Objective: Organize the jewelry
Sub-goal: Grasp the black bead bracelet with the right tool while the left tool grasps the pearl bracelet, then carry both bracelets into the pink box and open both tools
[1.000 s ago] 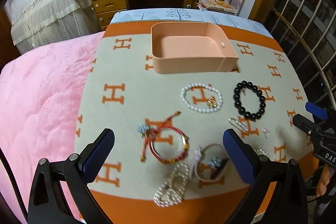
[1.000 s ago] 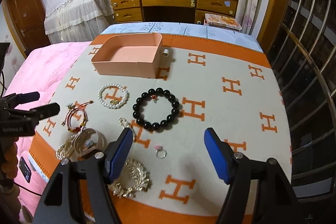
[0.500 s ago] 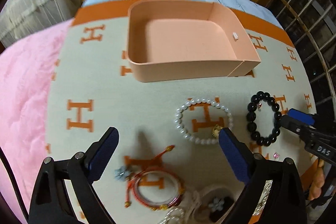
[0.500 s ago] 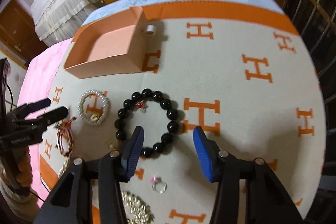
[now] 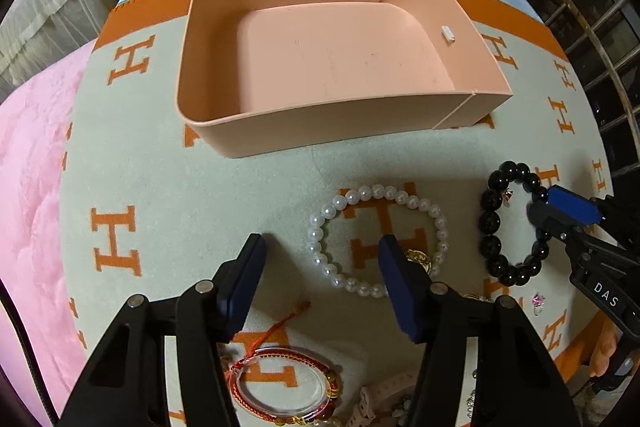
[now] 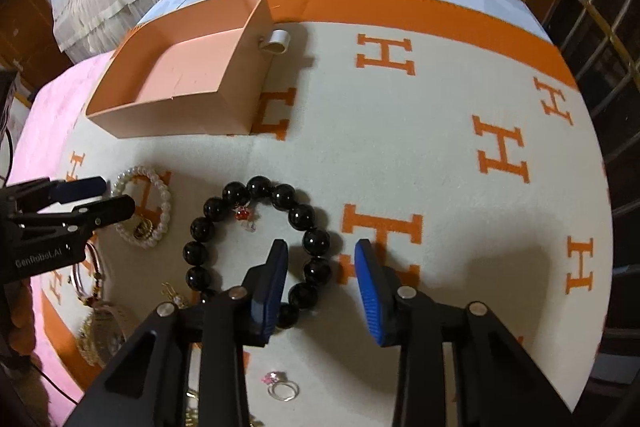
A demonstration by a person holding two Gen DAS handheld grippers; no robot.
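- On the orange-and-cream blanket (image 5: 168, 187) with its H pattern, your landmark is the peach tray (image 5: 486, 67), open-topped and bare inside, standing at the far side of the jewelry.
- Your left gripper (image 5: 320, 259) points steeply down on the near side of the tray; its jaws are closing, and the left arc of the pearl bracelet (image 5: 344, 201) lies between the blue pads, which do not yet press on it. It grasps nothing.
- That pearl bracelet lies flat on the blanket, just in front of the tray's near wall, with a small gold charm (image 5: 418, 259) resting against its right-hand side.
- Your right gripper (image 6: 322, 261) also points down, in front of the tray and off to its right; its jaws are closing too, with the right-hand beads of the black bead bracelet (image 6: 236, 193) between the pads. The pads still stand clear of the beads, so nothing is gripped.
- The black bead bracelet lies flat, to the right of the pearl one and apart from it, farther from the tray's corner; a tiny red charm (image 6: 241, 214) hangs inside its loop.
- A red cord bangle (image 5: 280, 379) lies nearer to you than the pearls, well in front of the tray, partly hidden behind your left gripper.
- A small ring with a pink stone (image 6: 282, 385) lies on the blanket farther still from the tray, behind your right gripper.
- A silver clip (image 6: 276, 41) sticks out from the tray's right-hand wall.
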